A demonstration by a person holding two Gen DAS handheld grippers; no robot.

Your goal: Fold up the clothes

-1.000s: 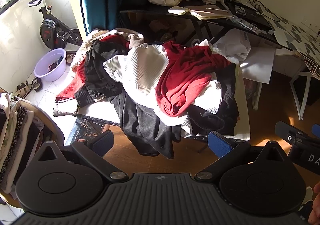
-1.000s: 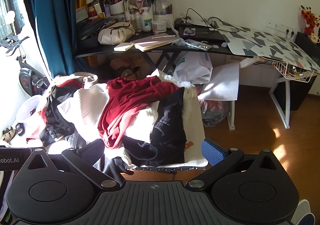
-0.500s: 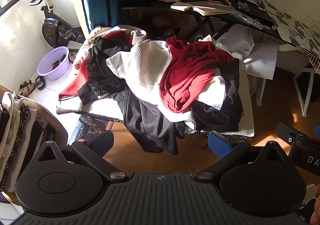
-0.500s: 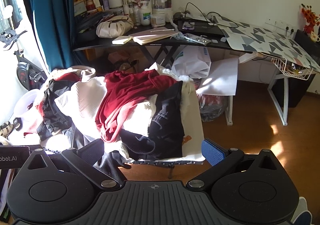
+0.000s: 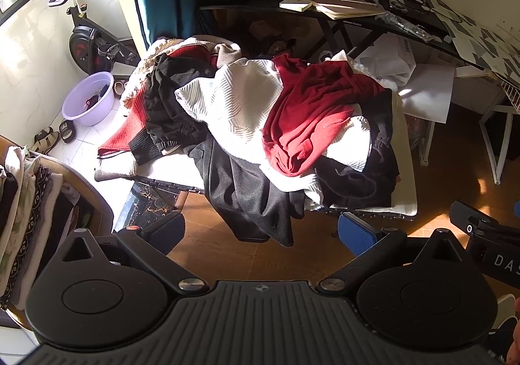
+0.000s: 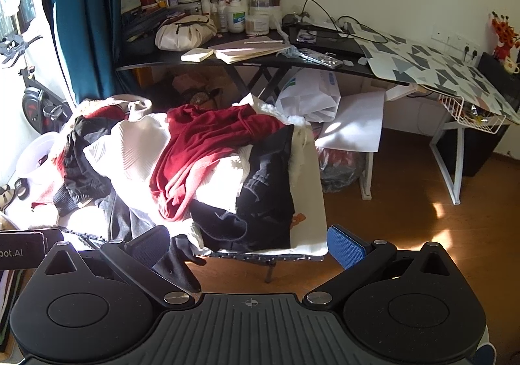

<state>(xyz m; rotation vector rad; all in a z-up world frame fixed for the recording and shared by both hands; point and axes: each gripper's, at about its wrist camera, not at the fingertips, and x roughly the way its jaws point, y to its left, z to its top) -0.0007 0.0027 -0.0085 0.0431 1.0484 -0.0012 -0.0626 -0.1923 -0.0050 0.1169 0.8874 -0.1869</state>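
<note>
Clothes (image 5: pixel 279 124) are heaped in a loose, rumpled mound on a small white-covered worktop (image 5: pixel 408 202), seen in the left wrist view. A soft red top (image 5: pixel 312 118) is draped in folds across the crest, over a ribbed white garment (image 5: pixel 234 101) with fine diagonal lines. Dark, matte black fabric (image 5: pixel 247 192) spills over the near edge and hangs toward the wood floor (image 5: pixel 292 257), and a red knit with black ribbed cuff (image 5: pixel 130 134) trails off the far left side. The left claw (image 5: pixel 260 231) is held spread wide before the pile, its blue textured pads (image 5: pixel 356 233) gripping nothing. In the right wrist view the right claw (image 6: pixel 248 244) is likewise spread wide and empty, just short of the worktop's near edge. Behind the pile a black desk (image 6: pixel 156 62) is crowded with bottles, brushes, a round mirror and open notebooks. A lilac plastic basin (image 5: pixel 89 98) sits on the pale tiles beside an exercise bike (image 5: pixel 94 46).
</note>
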